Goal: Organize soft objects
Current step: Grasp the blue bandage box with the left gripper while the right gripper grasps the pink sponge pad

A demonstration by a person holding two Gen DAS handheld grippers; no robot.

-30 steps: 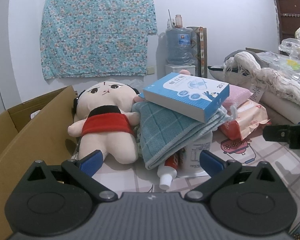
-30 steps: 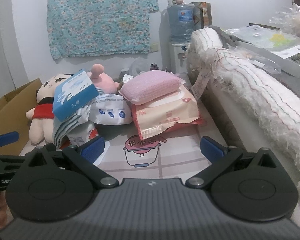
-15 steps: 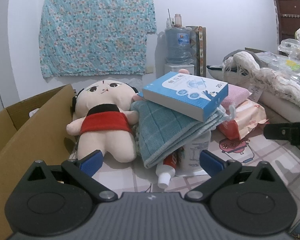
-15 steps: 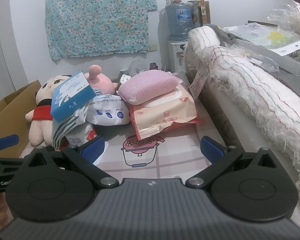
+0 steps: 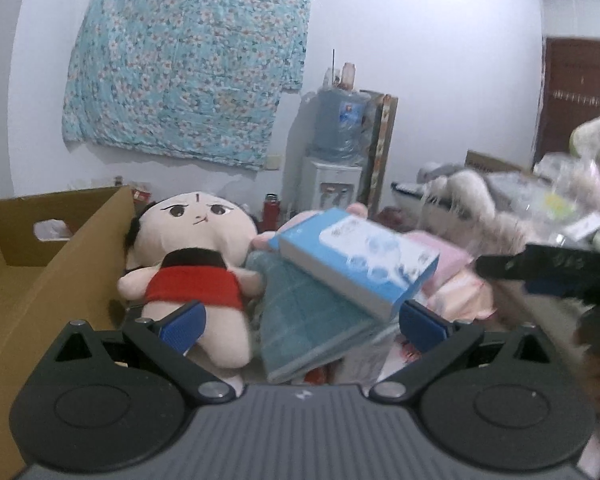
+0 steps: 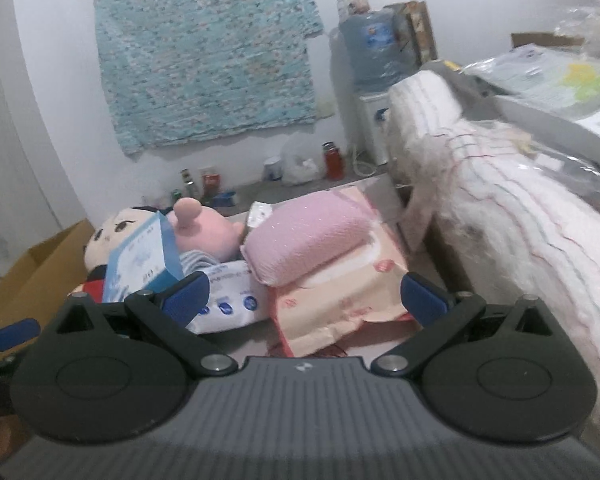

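Both of my grippers, the left gripper point(image 5: 302, 322) and the right gripper point(image 6: 306, 294), have the jaws spread wide and hold nothing. Just beyond my left fingertips the plush doll point(image 5: 196, 264) lies on its back beside the cardboard box point(image 5: 56, 268), touching the folded teal towel point(image 5: 304, 316) that carries a stiff blue carton point(image 5: 360, 260). I judge the doll light and squashy, best pinched at the red-clothed body, while farther away the pink sponge point(image 6: 308, 242) rests on a wipes pack point(image 6: 340, 300) and should also give easily.

Both wrist views low, near, facing wall, sharing blue box point(image 5: 360, 258) point(image 6: 142, 262)
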